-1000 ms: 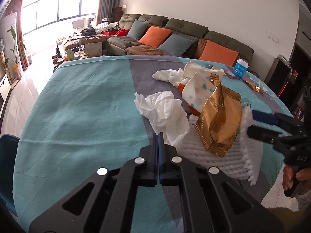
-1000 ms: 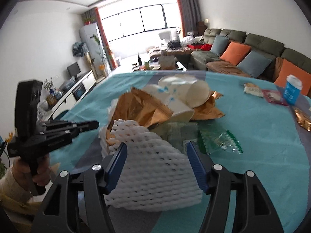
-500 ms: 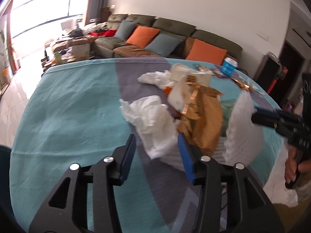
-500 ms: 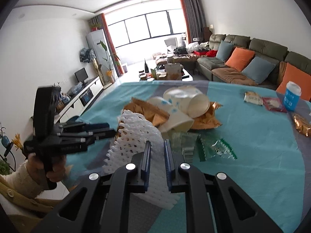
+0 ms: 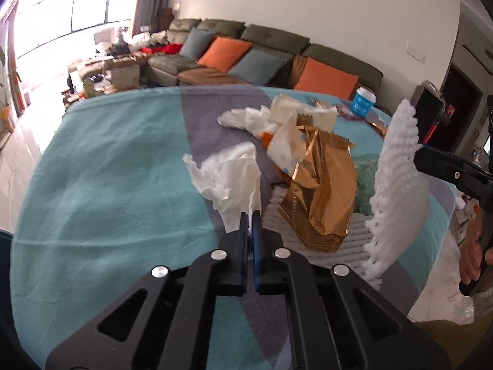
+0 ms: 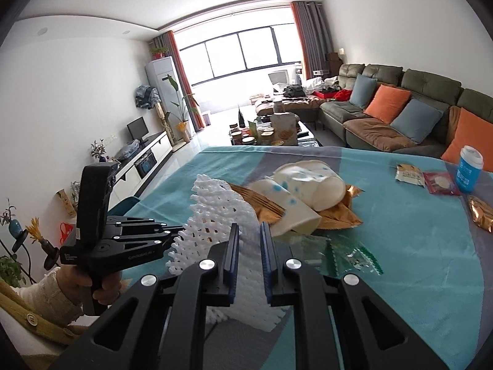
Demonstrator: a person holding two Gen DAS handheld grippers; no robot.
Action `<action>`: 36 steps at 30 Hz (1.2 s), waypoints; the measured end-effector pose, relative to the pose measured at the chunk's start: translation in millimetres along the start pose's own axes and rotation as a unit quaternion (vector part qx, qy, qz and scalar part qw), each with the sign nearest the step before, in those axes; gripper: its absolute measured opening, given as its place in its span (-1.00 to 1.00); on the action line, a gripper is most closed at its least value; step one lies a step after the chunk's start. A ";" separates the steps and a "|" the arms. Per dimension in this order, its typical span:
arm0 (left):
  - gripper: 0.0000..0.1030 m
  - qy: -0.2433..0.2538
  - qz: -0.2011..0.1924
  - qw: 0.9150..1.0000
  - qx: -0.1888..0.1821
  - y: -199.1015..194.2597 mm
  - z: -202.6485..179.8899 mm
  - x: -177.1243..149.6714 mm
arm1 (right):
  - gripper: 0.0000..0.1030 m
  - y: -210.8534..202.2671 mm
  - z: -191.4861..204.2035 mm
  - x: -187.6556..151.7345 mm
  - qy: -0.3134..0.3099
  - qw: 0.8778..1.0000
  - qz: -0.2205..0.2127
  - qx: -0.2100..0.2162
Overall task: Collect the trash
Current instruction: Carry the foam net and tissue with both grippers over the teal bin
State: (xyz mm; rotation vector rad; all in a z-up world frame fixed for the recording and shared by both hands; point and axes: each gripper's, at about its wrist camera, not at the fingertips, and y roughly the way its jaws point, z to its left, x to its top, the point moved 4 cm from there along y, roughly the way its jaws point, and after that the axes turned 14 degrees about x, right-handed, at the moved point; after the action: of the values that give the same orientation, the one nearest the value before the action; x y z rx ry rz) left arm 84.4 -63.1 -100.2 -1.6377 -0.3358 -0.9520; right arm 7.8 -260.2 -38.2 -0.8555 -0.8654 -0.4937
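A table covered by a teal and grey tablecloth (image 5: pixel 101 185) fills the middle of both views, with an olive-green sofa (image 6: pixel 431 92) carrying orange and blue-grey cushions seen behind it, at the upper right of the right wrist view.

A heap of trash is gathered at centre right of the left wrist view. A white foam net sheet (image 5: pixel 397 191) is seen lifted on edge at the right of that view, its lower part lying flat on the cloth under the heap; in the right wrist view it (image 6: pixel 212 215) is seen just ahead of the fingers. It is pinched by the right gripper (image 6: pixel 249 237), whose blue-padded fingers are drawn close together with the foam between them.

A gold foil snack bag (image 5: pixel 320 191) is stood tilted on the foam net. A crumpled white tissue (image 5: pixel 228 175) is seen left of the bag; its lower tip is clamped between the nearly closed fingers of the left gripper (image 5: pixel 250 225) at lower centre. White paper cups with blue dots (image 6: pixel 302 191) are lying on their sides atop the gold bag at centre of the right wrist view. A clear green-edged wrapper (image 6: pixel 351 256) is lying on the cloth beside the foam.

Well apart, at the far right edge, a blue lidded cup (image 6: pixel 470 169) is stood upright, with two small snack packets (image 6: pixel 426 177) beside it.
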 end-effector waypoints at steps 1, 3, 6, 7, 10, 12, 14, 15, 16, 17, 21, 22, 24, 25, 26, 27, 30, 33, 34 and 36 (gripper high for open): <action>-0.95 -0.005 -0.005 1.000 0.000 -4.5 2.4 1.0 | -0.76 1.4 1.6 1.6 -0.001 1.000 -0.001 0.004; -0.95 -0.017 -0.016 1.000 0.000 -14.3 9.8 2.1 | -0.76 5.3 5.7 4.9 -0.004 1.000 -0.001 0.014; -0.95 -0.028 -0.023 0.999 0.013 -26.8 22.8 1.2 | -0.76 12.7 14.2 8.1 -0.012 1.000 0.002 0.024; -0.96 -0.033 -0.022 0.999 0.018 -30.9 28.3 0.0 | -0.76 16.0 17.0 9.7 -0.014 0.999 0.002 0.030; -0.96 -0.050 -0.028 0.998 0.023 -46.9 44.3 -4.9 | -0.76 27.0 24.3 13.0 -0.016 0.999 0.004 0.049; -0.96 -0.060 -0.032 0.997 0.029 -58.5 55.7 -8.6 | -0.76 36.8 30.1 16.1 -0.018 0.998 0.006 0.062; -0.96 -0.070 -0.037 0.996 0.039 -70.7 67.2 -12.2 | -0.76 49.7 38.0 20.5 -0.019 0.997 0.009 0.079; -0.96 -0.075 -0.040 0.995 0.041 -76.9 73.9 -14.3 | -0.76 55.8 41.8 22.7 -0.022 0.996 0.011 0.086; -0.96 -0.080 -0.042 0.995 0.044 -81.6 79.1 -15.9 | -0.76 61.3 47.6 23.9 -0.026 0.995 0.013 0.092; -0.96 -0.088 -0.045 0.994 0.051 -89.3 87.2 -17.6 | -0.76 66.7 53.2 24.1 -0.030 0.995 0.015 0.098; -0.96 -0.111 -0.058 0.990 0.070 -114.6 115.0 -22.9 | -0.76 95.0 74.2 32.3 -0.043 0.990 0.029 0.131; -0.96 -0.116 -0.062 0.988 0.079 -121.7 123.0 -24.4 | -0.76 101.5 79.8 34.0 -0.046 0.989 0.032 0.139; -0.96 -0.122 -0.069 0.985 0.097 -135.1 135.7 -28.3 | -0.76 114.6 90.0 38.3 -0.052 0.986 0.040 0.154; -0.96 -0.126 -0.071 0.984 0.103 -140.4 140.5 -30.1 | -0.76 121.7 96.2 40.2 -0.056 0.984 0.043 0.164; -0.96 -0.130 -0.073 0.983 0.111 -146.1 147.3 -31.6 | -0.76 125.6 103.3 40.7 -0.058 0.983 0.046 0.170; -0.96 -0.135 -0.077 0.980 0.122 -153.1 156.5 -33.1 | -0.76 133.5 109.8 42.9 -0.063 0.981 0.051 0.177; -0.96 -0.146 -0.082 0.975 0.147 -167.0 176.3 -36.7 | -0.76 151.6 126.8 48.2 -0.074 0.977 0.058 0.193; -0.96 -0.161 -0.081 0.968 0.172 -177.1 200.8 -41.5 | -0.76 169.2 141.7 54.9 -0.084 0.973 0.065 0.207; -0.96 -0.166 -0.081 0.966 0.182 -180.0 209.2 -43.4 | -0.76 176.4 146.0 56.9 -0.086 0.972 0.068 0.210; -0.96 -0.174 -0.080 0.962 0.195 -184.0 225.4 -46.0 | -0.76 190.3 154.5 60.7 -0.092 0.969 0.076 0.215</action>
State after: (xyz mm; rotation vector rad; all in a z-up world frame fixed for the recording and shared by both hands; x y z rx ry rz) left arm 24.1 211.3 -11.9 -1.4190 -0.8530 -0.6565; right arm 102.3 -26.9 -17.5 -0.5654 -1.0201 -0.0825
